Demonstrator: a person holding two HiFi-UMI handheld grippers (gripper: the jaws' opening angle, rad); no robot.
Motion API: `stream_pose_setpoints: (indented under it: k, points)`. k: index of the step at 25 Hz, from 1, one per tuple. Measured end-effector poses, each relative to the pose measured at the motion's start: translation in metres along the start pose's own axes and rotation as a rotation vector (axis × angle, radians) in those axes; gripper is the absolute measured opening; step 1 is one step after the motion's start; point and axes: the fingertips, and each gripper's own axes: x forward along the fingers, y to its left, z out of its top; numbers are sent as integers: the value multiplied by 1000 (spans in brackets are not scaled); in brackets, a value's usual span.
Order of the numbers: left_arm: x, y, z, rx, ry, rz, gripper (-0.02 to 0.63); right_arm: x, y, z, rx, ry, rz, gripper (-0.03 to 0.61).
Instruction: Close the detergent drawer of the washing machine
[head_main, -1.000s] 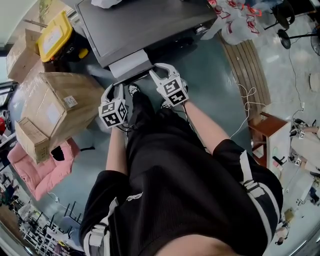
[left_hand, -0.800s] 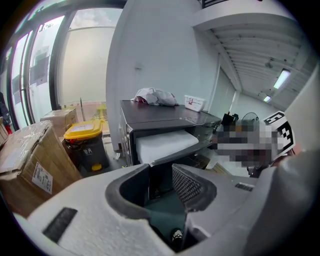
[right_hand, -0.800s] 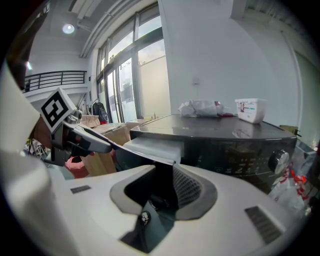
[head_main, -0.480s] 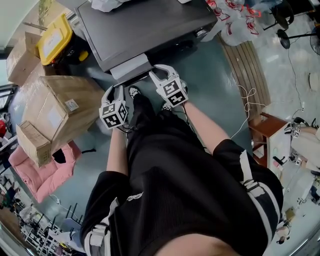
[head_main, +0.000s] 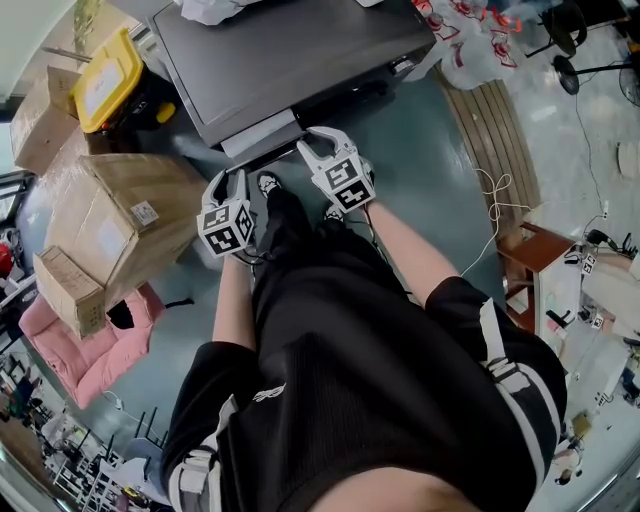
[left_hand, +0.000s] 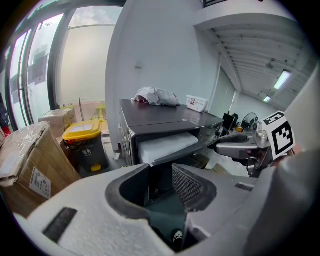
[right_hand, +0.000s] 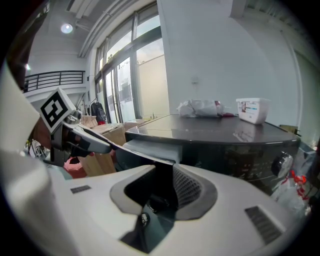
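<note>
A: Barely anything has moved in the last second, both claws parked. Drawer (head_main: 262, 133) sticks out of the washer (head_main: 290, 50) toward 5 o'clock.
B: Right claw (head_main: 320, 142) is nearer, with the drawer front just beside it at 11 o'clock. From the left claw (head_main: 228, 180) it's at 1 o'clock. Both claws apart, empty, tipped down. I'd push toward 11.

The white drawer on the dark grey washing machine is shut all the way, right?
No, the white drawer sticks out of the front of the dark grey washing machine, so it is partly open. The left gripper view shows it.
</note>
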Motion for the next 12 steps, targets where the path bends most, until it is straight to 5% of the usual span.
stream_pose_setpoints:
  k: [12]
  points:
    - [5,4,4,-1,1,-8,143,6,-2,3,12,1,-13,98]
